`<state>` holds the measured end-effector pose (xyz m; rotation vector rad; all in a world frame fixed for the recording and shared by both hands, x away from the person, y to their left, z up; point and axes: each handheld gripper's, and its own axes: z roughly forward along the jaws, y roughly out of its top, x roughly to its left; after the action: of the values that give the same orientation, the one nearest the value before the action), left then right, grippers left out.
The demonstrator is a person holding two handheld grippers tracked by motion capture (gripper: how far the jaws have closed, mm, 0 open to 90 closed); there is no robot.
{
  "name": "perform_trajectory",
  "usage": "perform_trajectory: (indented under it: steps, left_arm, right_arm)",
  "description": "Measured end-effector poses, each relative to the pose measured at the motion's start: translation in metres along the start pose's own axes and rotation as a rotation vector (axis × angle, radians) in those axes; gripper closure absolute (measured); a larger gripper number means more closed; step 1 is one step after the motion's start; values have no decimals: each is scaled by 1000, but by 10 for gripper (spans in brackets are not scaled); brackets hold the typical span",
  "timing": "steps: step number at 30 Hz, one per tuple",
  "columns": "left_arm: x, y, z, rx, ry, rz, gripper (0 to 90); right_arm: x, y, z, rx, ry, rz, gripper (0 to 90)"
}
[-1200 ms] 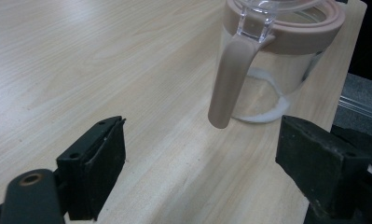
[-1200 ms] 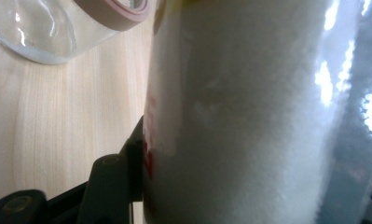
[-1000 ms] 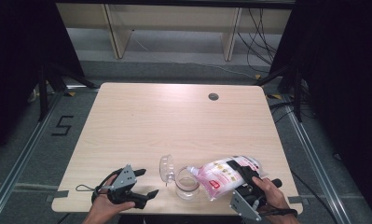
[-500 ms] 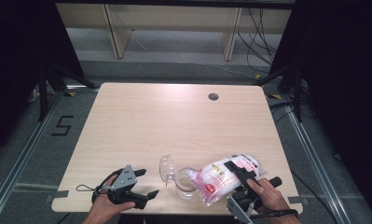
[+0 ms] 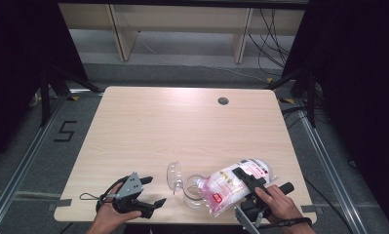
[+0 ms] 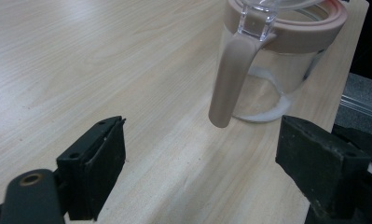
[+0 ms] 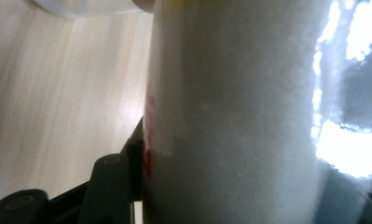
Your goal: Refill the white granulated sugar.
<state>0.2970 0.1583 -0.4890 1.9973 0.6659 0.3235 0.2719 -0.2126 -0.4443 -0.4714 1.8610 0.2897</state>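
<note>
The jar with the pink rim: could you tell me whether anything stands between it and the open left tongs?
Nothing visible does. In the left gripper view, bare tabletop lies between the open left tongs and the jar, whose handle faces them.

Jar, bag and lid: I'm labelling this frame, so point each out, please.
jar (image 6: 267, 88), left gripper view, glass wall.
bag (image 5: 226, 187), high view, printed front.
lid (image 5: 172, 175), high view, clear dome.
</note>
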Motion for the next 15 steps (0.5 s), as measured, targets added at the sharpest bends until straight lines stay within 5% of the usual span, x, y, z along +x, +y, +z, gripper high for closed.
perform_trajectory:
  steps: [4, 8, 11, 13, 15]
  left_arm:
    - [-1, -1, 0, 7, 1, -27, 155]
    - [-1, -1, 0, 11, 1, -26, 155]
    - [-1, -1, 1, 8, -2, -23, 155]
    - [-1, -1, 1, 8, -2, -25, 154]
    - [-1, -1, 1, 7, -2, -25, 154]
  right_arm:
    - [4, 1, -1, 36, 15, 40, 497]
    - [-1, 2, 0, 9, -3, -30, 499]
    - [-2, 3, 0, 16, -7, -52, 499]
    - [1, 3, -2, 41, 5, -18, 499]
    - [-2, 4, -1, 18, -7, -68, 499]
